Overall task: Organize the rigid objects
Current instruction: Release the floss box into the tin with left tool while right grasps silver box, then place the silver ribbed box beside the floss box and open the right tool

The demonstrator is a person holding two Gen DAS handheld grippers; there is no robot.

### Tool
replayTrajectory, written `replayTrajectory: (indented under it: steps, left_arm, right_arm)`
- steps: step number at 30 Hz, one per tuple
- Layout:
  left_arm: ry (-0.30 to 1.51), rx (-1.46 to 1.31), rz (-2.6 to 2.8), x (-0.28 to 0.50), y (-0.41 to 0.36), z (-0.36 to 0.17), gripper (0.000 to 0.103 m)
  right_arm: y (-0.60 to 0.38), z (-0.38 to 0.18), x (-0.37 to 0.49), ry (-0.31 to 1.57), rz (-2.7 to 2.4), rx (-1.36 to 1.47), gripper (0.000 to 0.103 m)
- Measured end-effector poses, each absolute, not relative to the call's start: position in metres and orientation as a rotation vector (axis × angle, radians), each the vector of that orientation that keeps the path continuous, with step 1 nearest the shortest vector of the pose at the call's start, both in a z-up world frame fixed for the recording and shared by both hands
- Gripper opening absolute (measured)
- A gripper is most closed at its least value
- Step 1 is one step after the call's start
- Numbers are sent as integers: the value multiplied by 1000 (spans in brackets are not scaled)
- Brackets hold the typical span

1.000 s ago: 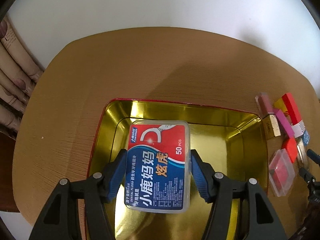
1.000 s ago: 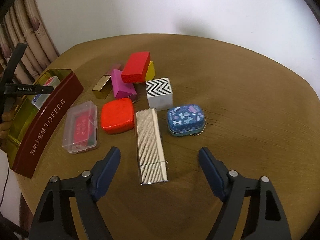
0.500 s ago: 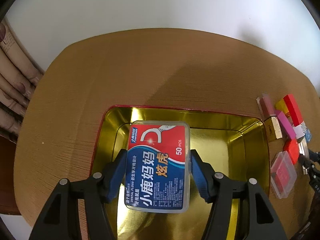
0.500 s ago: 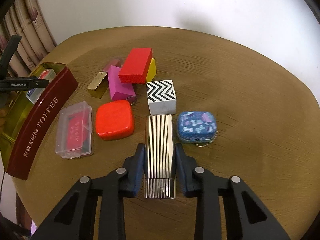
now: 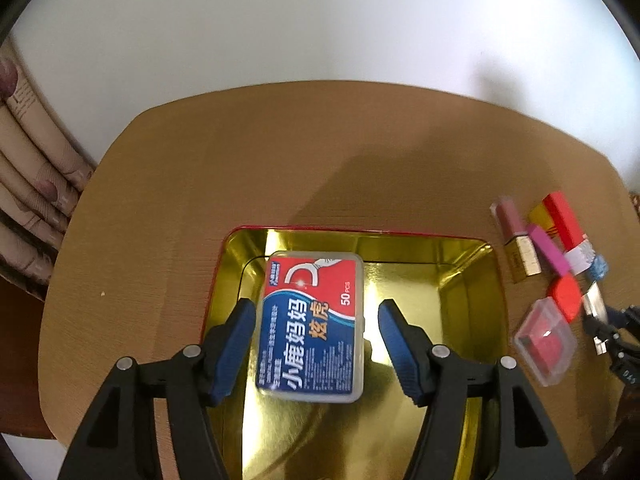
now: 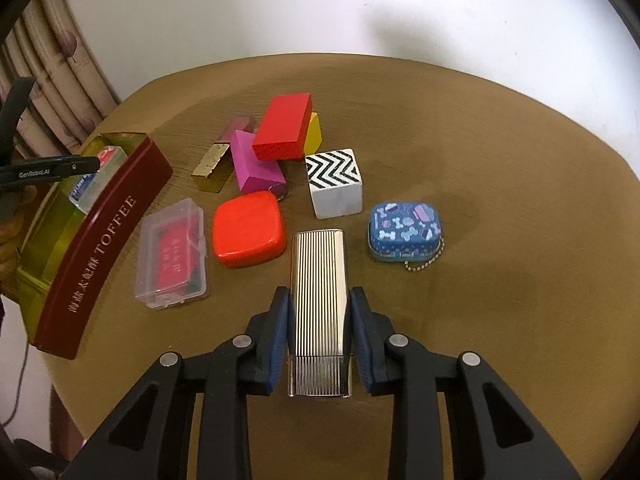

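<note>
Left fingers (image 5: pixel 318 344) parted beside floss box (image 5: pixel 312 324); right fingers (image 6: pixel 319 338) clamp ribbed silver case (image 6: pixel 319 304).

Floss box in the tin, ribbed metal case at the worktop's near side

The red-and-blue floss box (image 5: pixel 312 324) lies flat inside the gold-lined toffee tin (image 5: pixel 472 280), label up. The silver ribbed case (image 6: pixel 319 304) lies lengthwise, clamped between the right claw's (image 6: pixel 319 334) blue pads, just beside the red rounded box (image 6: pixel 248 229).
</note>
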State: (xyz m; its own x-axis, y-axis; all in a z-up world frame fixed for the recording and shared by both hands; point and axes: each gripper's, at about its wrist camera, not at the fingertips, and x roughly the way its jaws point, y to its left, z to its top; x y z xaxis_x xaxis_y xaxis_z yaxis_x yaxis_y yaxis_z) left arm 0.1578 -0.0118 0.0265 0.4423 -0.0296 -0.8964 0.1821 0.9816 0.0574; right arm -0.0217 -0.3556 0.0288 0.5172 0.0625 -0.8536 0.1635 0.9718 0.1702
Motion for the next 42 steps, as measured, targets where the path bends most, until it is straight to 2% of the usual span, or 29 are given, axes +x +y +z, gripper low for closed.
replayTrajectory:
  steps: [11,19,29,42]
  left_arm:
    - [969,-69,39,59,26,84,65]
    - [937,-67,134,1,42,80,65]
    - [935,-96,161,-7,54,61,65]
    - [932,-145,144,-4,64,63,65]
  right_arm:
    - [-327,76,-3,963,78,399,28]
    - [-252,101,51,972,245,451,28]
    - [-181,87,122,1053,211,458,28]
    - [-175,49,142,1114,51,426,28]
